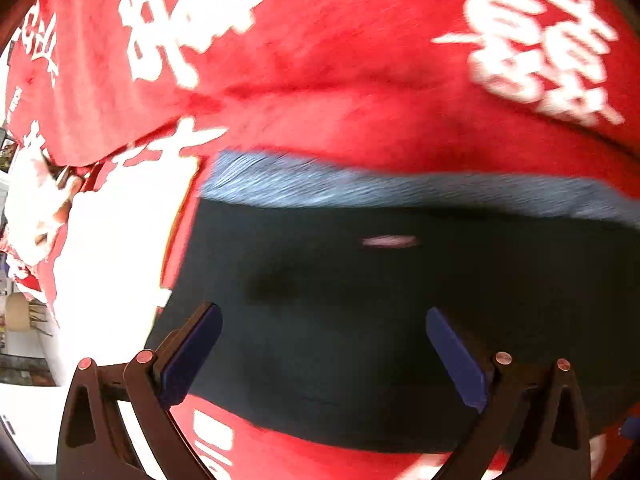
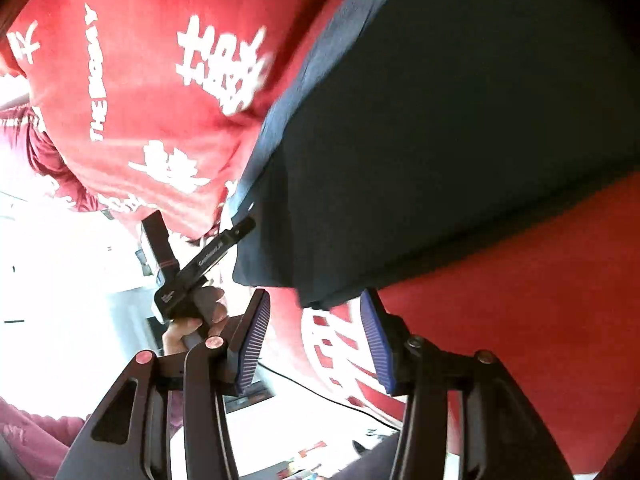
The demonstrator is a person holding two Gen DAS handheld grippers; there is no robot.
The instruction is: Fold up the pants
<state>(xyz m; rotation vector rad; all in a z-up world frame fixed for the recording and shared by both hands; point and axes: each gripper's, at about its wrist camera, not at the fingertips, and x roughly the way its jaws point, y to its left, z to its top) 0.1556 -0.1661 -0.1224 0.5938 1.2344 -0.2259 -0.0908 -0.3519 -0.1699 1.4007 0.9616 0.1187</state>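
Dark navy pants (image 1: 380, 312) lie on a red cloth with white characters (image 1: 340, 60); a lighter blue edge of the pants (image 1: 360, 188) runs along the far side. My left gripper (image 1: 324, 344) is open just above the dark fabric, with its blue pads (image 1: 192, 356) spread wide. In the right wrist view the pants (image 2: 440, 140) fill the upper right, with a corner hanging near my open right gripper (image 2: 316, 340). The other gripper (image 2: 200, 268), held in a hand, shows at the pants' left edge.
The red cloth (image 2: 140, 100) covers the table and drapes over its edge. A bright white floor area (image 2: 60, 280) and a black cable (image 2: 320, 396) lie below. A pink sleeve (image 2: 32, 432) shows at the lower left.
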